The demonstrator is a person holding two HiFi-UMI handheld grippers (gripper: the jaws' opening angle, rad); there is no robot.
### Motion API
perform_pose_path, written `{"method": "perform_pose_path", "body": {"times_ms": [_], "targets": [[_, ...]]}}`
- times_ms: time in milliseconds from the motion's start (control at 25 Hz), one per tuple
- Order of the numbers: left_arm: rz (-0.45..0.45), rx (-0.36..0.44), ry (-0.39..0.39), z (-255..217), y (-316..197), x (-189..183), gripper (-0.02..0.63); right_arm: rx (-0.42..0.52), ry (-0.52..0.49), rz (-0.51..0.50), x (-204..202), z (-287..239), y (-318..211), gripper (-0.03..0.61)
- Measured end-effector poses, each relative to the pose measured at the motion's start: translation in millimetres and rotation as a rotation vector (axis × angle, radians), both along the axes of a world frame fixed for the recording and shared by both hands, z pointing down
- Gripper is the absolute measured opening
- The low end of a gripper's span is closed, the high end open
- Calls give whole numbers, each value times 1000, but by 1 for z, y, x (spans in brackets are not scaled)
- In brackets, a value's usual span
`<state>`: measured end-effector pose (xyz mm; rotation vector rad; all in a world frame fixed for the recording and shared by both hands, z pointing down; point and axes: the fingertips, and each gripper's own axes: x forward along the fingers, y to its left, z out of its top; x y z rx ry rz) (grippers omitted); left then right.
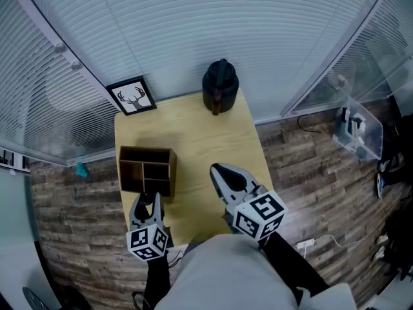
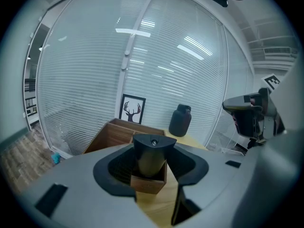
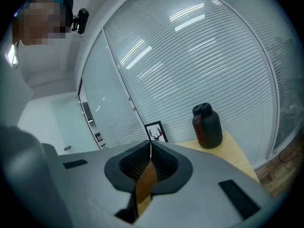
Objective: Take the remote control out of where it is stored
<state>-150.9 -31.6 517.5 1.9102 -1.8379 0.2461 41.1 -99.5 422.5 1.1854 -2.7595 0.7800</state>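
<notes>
A dark remote control (image 2: 151,156) stands upright with its lower end in the near compartment of a wooden organiser box (image 1: 145,151). My left gripper (image 1: 147,202) is at the box's near edge. In the left gripper view its jaws sit on either side of the remote, pads against it. The head view does not show the remote clearly, as the gripper covers it. My right gripper (image 1: 220,171) hovers over the middle of the small wooden table (image 1: 200,134), to the right of the box. Its jaws meet at the tips with nothing between them.
A black jug (image 1: 220,84) stands at the table's far edge. A framed deer picture (image 1: 132,96) leans at the far left corner. Slatted blinds enclose the back and both sides. A clear plastic bin (image 1: 359,133) and cables lie on the wood floor to the right.
</notes>
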Motion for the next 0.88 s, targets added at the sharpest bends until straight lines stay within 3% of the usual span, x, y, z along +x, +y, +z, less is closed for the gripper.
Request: {"method": "perform_pose_path", "body": {"times_ms": [880], "targets": [[13, 9, 6, -8, -1, 4, 209, -9, 3, 8, 1, 5, -1, 8]]}}
